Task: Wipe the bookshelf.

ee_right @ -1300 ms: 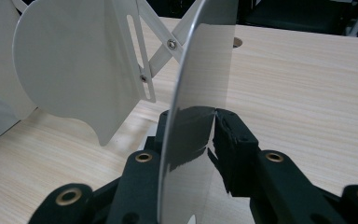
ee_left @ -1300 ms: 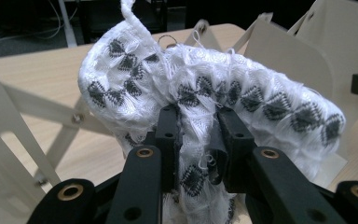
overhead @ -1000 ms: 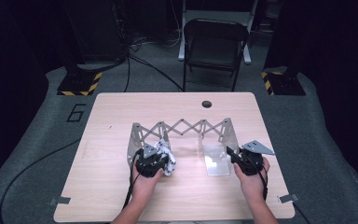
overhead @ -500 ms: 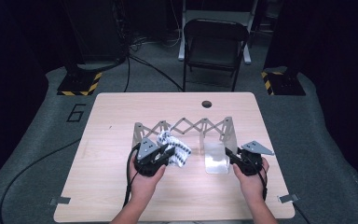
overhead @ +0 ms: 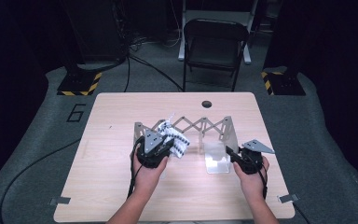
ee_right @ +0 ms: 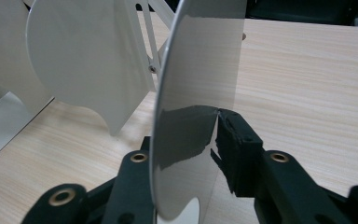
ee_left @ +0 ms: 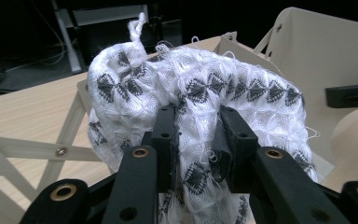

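The white cloth with a dark diamond pattern (ee_left: 191,93) was bunched between the jaws of the left gripper (overhead: 154,150), which were clamped on a fold of it — in the left gripper view the fabric bulged out above and to both sides of the black pads, with a loose twisted end sticking up at the top. The jaws had just been opening a little, yet the cloth was pinched between them. In the high view the cloth (overhead: 173,139) was lifted off the table, hanging just in front of the left end of the expanding rack (overhead: 200,127), touching or nearly touching its nearest panel; which of the two I could not tell.

The rack — a pale scissor-lattice frame with flat upright end panels — stood across the middle of the wooden table (overhead: 102,186). At its right end, the right gripper (overhead: 235,156) was closed on the edge of the rack's right panel (ee_right: 191,93); the jaws had just closed in further, and in the right gripper view the thin shiny sheet stood upright between the two pads. The person's hands held both grippers on the near side of the rack. Beyond the rack, near the table's far edge, was a small dark round hole (overhead: 207,103), and past the table stood a folding chair (overhead: 216,44).
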`<state>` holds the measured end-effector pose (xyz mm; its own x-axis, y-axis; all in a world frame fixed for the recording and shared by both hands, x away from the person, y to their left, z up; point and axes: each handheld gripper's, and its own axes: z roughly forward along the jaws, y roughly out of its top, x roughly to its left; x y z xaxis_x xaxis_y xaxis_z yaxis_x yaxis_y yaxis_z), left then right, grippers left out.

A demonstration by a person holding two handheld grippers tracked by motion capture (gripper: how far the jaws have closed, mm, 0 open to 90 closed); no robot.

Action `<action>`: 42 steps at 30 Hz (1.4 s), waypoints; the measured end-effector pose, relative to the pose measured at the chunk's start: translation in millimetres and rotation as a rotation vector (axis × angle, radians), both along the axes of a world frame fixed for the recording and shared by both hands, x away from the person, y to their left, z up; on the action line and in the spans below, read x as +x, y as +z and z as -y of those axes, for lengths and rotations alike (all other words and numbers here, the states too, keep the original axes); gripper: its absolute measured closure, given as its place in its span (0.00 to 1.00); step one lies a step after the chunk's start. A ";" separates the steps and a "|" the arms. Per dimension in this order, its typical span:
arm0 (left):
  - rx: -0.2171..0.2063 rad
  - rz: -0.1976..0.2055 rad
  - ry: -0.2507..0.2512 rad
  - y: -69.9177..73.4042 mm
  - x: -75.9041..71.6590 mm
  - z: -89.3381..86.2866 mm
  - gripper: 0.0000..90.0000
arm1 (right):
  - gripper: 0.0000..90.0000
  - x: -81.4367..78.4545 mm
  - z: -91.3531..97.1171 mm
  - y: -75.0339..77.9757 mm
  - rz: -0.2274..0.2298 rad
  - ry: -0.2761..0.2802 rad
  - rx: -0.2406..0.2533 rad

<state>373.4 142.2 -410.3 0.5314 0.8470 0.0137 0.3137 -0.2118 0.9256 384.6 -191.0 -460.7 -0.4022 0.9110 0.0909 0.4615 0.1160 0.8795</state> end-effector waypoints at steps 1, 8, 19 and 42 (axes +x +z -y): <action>0.000 -0.013 0.017 0.1 0.1 -3.4 0.79 | 0.81 -0.5 0.4 0.6 -0.008 0.006 -0.003; -0.001 -0.047 0.071 -2.1 -1.6 -17.3 0.79 | 0.84 -0.9 0.1 0.8 -0.020 0.021 0.013; -0.025 0.040 -0.021 26.5 -21.3 -4.5 0.80 | 0.84 -12.7 -17.8 2.0 -0.024 0.060 -0.001; -0.073 -0.104 -0.050 -30.1 29.7 50.8 0.82 | 0.83 -19.7 -23.6 1.4 -0.027 0.067 0.008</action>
